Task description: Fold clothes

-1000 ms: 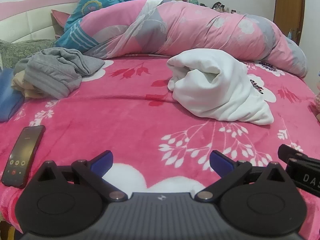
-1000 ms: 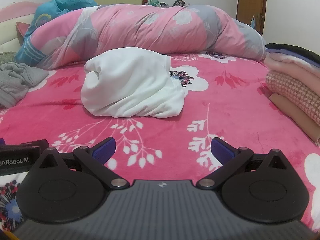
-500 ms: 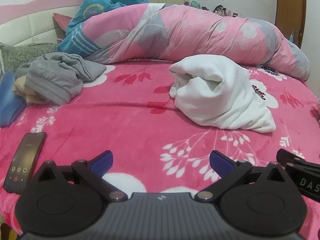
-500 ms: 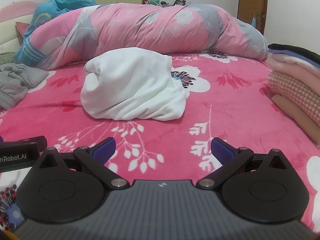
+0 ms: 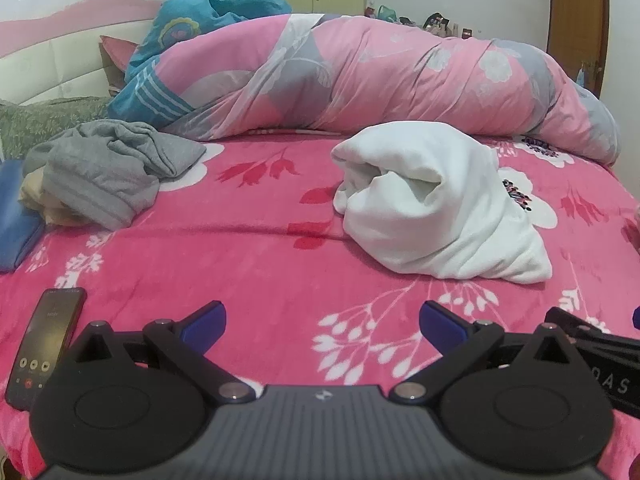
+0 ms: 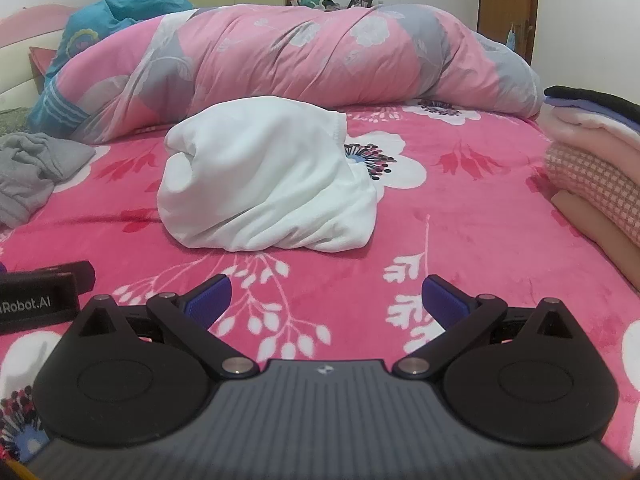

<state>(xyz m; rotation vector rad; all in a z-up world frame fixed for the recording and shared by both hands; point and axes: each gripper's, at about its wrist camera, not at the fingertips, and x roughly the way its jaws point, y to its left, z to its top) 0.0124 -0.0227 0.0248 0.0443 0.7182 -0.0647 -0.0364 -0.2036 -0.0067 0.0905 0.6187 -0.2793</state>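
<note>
A: Where is the white garment?

B: The white garment (image 5: 436, 208) lies bunched in a loose roll on the pink bed cover (image 5: 248, 264), right of centre in the left wrist view. In the right wrist view the same garment (image 6: 264, 180) sits at the middle of the frame, a little left of centre.

A: And the tools?

B: The left tool (image 5: 322, 322) sits low in the frame, its two blue fingertips (image 5: 204, 322) spread wide apart with nothing between them. The right tool (image 6: 326, 298) looks the same: fingertips (image 6: 444, 296) set well apart, holding nothing. Both are near the garment but short of it, with bare bed cover (image 6: 460, 208) in between.

A: Anything else on the bed?

B: A grey garment (image 5: 100, 168) is crumpled at the middle left of the left wrist view, on top of something beige and beside a blue cloth (image 5: 14, 220) at the left edge. A phone (image 5: 44, 344) lies face up at the lower left, its screen lit. A rolled pink and grey quilt (image 5: 380, 80) runs across the upper part of the frame behind the white garment.

A: And on the right side?

B: A stack of folded clothes (image 6: 592, 152) stands at the right edge of the right wrist view, well apart from the white garment.
</note>
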